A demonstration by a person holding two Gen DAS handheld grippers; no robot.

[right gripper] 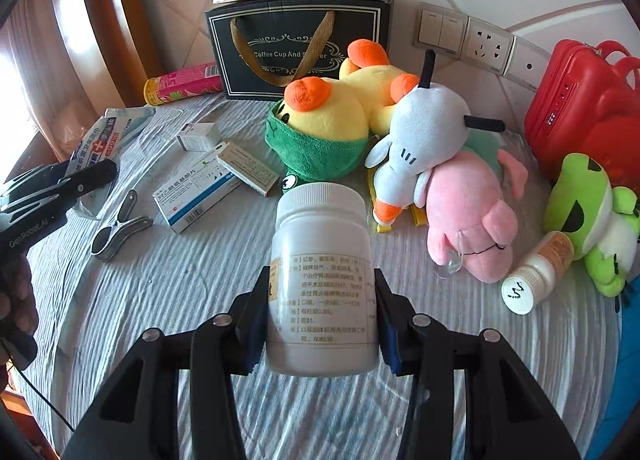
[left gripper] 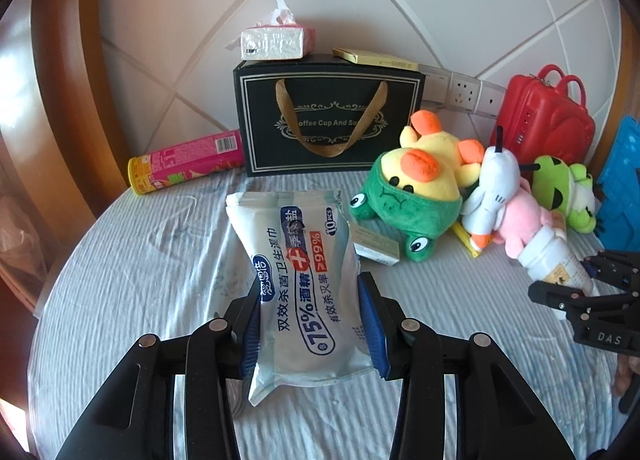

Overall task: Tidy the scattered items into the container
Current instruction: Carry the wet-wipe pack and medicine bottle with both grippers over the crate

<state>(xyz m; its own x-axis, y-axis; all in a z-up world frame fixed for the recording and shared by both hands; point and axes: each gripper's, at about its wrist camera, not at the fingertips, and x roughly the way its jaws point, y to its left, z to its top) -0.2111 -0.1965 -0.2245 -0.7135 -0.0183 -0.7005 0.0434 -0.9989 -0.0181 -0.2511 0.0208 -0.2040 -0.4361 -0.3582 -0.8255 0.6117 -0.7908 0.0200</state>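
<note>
My left gripper (left gripper: pixel 310 284) is shut on a blue-and-white pack of wet wipes (left gripper: pixel 288 220), its blue pads pressing both sides, and holds it above the striped bedsheet. My right gripper (right gripper: pixel 321 274) is shut on a white lidded pill bottle (right gripper: pixel 322 212), which also hangs above the sheet. In the left wrist view the right gripper (left gripper: pixel 568 292) shows at the right edge with the bottle (left gripper: pixel 556 256). The right wrist view has the left gripper (right gripper: pixel 80 176) at the left edge with the wipes pack (right gripper: pixel 100 140).
A black gift box (left gripper: pixel 332 116) at the back carries a tissue pack (left gripper: pixel 272 42). Plush toys (right gripper: pixel 400 128) are piled in the middle. Medicine boxes (right gripper: pixel 196 192), a clip (right gripper: pixel 116 232), a small bottle (right gripper: pixel 536 272), a pink can (left gripper: pixel 184 166), a red case (right gripper: pixel 580 108) and a blue crate (left gripper: pixel 624 180) lie around.
</note>
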